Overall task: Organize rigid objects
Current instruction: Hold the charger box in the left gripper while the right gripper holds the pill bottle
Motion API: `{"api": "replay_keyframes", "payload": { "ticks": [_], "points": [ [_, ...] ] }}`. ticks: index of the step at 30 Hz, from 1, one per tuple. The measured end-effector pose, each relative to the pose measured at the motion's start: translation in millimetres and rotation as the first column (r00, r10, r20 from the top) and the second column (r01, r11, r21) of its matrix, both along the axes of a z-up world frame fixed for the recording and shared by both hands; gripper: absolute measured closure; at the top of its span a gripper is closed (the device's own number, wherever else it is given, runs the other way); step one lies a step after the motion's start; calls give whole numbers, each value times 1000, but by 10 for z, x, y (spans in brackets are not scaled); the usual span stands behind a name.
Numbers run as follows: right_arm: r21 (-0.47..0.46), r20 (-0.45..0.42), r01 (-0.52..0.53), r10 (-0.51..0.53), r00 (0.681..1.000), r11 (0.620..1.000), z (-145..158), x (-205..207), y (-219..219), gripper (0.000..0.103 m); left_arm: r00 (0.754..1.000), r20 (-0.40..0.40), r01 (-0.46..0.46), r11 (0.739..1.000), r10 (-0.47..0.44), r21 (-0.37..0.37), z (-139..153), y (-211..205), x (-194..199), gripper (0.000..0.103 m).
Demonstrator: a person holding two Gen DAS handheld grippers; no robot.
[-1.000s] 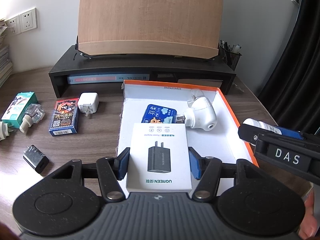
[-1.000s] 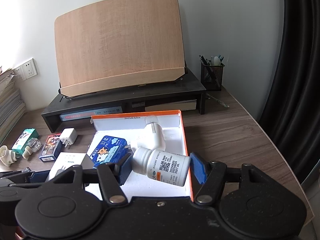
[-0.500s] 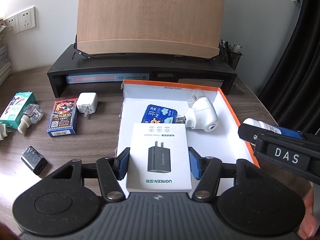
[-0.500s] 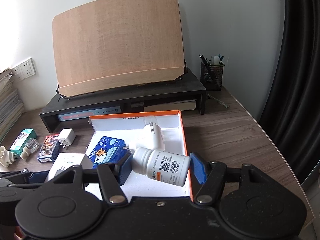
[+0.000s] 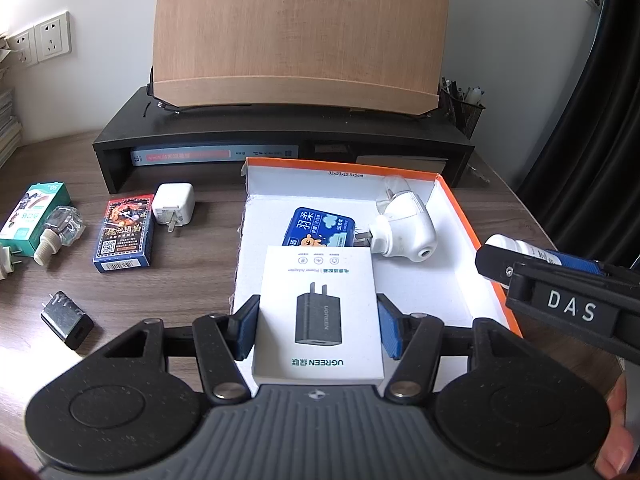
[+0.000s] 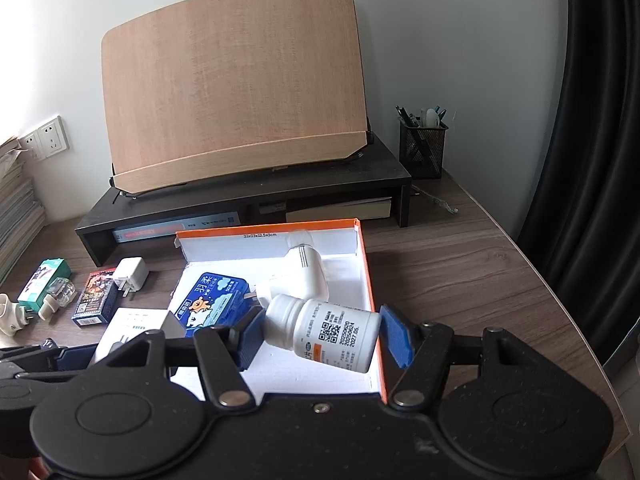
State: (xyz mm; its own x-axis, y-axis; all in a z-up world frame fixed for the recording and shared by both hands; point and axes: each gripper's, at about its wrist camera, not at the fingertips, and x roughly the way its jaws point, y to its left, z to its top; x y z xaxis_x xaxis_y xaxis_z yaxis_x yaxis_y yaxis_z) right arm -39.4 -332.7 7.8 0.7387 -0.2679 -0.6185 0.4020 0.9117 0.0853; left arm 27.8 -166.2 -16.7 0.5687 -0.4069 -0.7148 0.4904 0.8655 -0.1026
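My left gripper (image 5: 318, 326) is shut on a white UGREEN charger box (image 5: 318, 312), held over the near left part of the orange-rimmed white box (image 5: 460, 216). My right gripper (image 6: 324, 338) is shut on a white pill bottle (image 6: 328, 334), lying sideways between the pads over the same box's (image 6: 362, 248) near right corner. Inside the box lie a blue tin (image 5: 318, 226) (image 6: 212, 300) and a white plug-in device (image 5: 408, 228) (image 6: 306, 268). The right gripper also shows in the left wrist view (image 5: 560, 292).
On the desk at left lie a card deck (image 5: 124, 232), a white charger (image 5: 174, 204), a black charger (image 5: 66, 318), a green box (image 5: 34, 212) and a small glass bottle (image 5: 58, 232). A black monitor riser (image 5: 280, 136) with a wooden board stands behind. A pen holder (image 6: 422, 146) is at back right.
Both views have shifted slightly, as if both grippers eased a little to the right; each still holds its object over the box.
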Motion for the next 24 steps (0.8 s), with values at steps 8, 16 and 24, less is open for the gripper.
{"api": "replay_keyframes", "payload": {
  "ticks": [8, 16, 24],
  "points": [
    [-1, 0, 8, -8, 1000, 1000, -10, -17, 0, 27, 1000, -1, 3, 1000, -3, -2, -2, 21, -2, 44],
    [-1, -2, 21, -21, 1000, 1000, -12, -43, -15, 27, 1000, -3, 6, 1000, -6, -3, -3, 21, -27, 44],
    [-1, -3, 26, -26, 1000, 1000, -1, -66, -18, 27, 1000, -6, 10, 1000, -10, -3, -9, 6, -57, 44]
  ]
}}
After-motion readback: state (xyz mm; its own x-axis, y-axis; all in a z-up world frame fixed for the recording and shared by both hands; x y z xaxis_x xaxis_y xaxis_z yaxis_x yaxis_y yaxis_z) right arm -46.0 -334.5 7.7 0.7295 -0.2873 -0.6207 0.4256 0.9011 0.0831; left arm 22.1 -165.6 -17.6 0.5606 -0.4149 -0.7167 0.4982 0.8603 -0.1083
